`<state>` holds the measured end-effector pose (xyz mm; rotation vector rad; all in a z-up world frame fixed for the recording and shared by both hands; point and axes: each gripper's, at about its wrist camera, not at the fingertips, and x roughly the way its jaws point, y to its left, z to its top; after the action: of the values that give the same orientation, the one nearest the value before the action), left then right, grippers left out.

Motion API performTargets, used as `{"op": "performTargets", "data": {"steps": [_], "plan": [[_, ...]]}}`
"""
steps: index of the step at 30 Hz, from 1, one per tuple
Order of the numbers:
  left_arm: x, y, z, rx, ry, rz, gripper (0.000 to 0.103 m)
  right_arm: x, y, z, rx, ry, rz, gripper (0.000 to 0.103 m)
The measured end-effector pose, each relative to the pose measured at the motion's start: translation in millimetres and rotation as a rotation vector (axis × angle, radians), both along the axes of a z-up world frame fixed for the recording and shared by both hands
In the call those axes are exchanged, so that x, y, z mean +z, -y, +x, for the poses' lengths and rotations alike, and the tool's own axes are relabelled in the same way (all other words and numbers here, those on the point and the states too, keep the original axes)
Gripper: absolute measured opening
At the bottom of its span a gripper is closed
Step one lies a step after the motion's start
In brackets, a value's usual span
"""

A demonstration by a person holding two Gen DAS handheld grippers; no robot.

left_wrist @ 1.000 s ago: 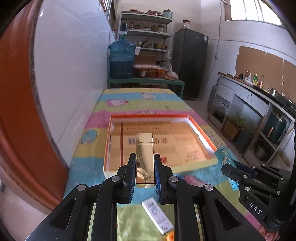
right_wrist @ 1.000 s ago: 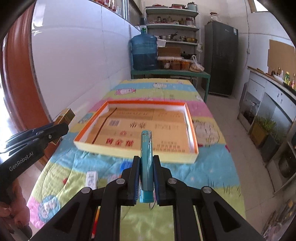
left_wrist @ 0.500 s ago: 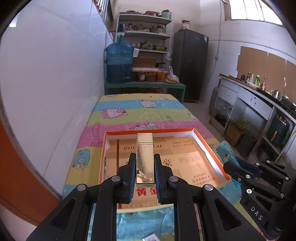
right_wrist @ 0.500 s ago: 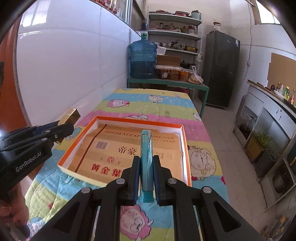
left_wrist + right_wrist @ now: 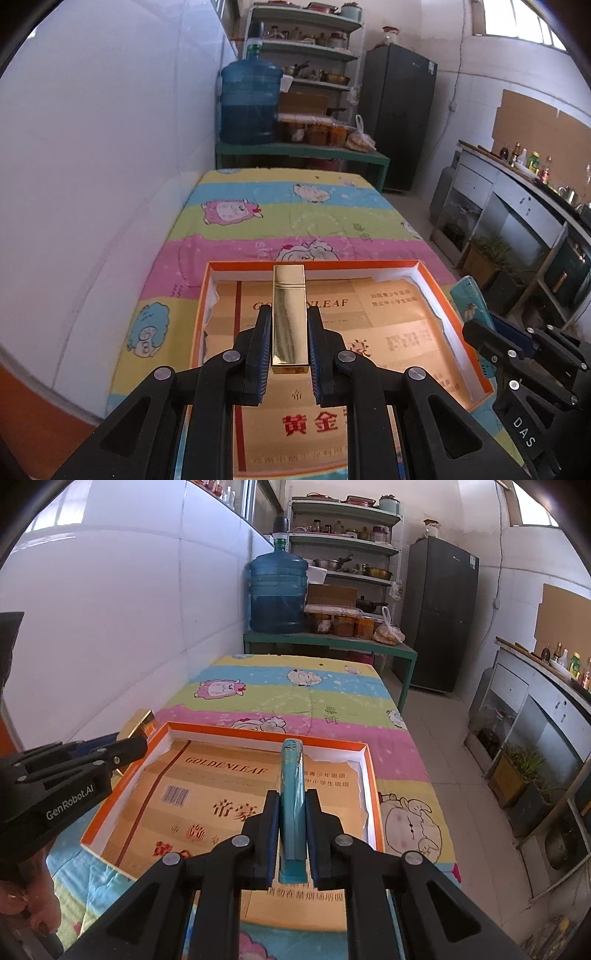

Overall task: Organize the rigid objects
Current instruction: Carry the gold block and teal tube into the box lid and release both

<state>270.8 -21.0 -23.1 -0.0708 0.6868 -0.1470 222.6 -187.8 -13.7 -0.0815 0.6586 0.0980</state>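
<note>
Clamping a shiny gold box [image 5: 289, 317] between its blue-padded jaws, the left hand-held gripper [image 5: 289, 339] holds it lengthwise over the near part of an orange-rimmed shallow box [image 5: 436, 284] — the gold box points toward that box's far wall. The right hand-held gripper [image 5: 291, 827] is likewise closed, gripping a slim teal box [image 5: 291, 797] on edge above the same shallow box, nearer its right side. In the right wrist view the left hand-held gripper reaches in from the left, its gold load poking out over the box's left far corner. The shallow box is lined with flattened gold cardboard [image 5: 221, 794] printed with a barcode and red characters. It sits on a worktop covered by a striped cartoon-sheep cloth [image 5: 295, 218] — pink, green, blue and yellow bands. Beyond stand a green bench carrying a blue water jug [image 5: 277, 590], a shelf of pots and jars, and a dark refrigerator [image 5: 437, 616].
</note>
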Motion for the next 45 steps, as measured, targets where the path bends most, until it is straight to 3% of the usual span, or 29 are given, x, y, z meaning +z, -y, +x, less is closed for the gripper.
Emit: {"op": "performTargets", "data": {"steps": [14, 26, 33, 41, 45], "plan": [[-52, 4, 59, -0.008, -0.160, -0.001, 0.018, -45, 9, 62, 0.046, -0.149, 0.112, 0.014], [-79, 8, 68, -0.016, -0.235, 0.013, 0.018, -71, -2, 74, 0.061, -0.227, 0.085, 0.014], [-82, 9, 66, -0.013, -0.237, 0.023, 0.018, -81, 1, 78, 0.049, -0.261, 0.097, 0.014], [-82, 3, 65, -0.039, -0.249, -0.036, 0.036, -83, 4, 77, 0.039, -0.263, 0.095, 0.015], [-81, 4, 61, -0.035, -0.243, -0.013, 0.041, -81, 6, 76, 0.028, -0.259, 0.100, 0.028]]}}
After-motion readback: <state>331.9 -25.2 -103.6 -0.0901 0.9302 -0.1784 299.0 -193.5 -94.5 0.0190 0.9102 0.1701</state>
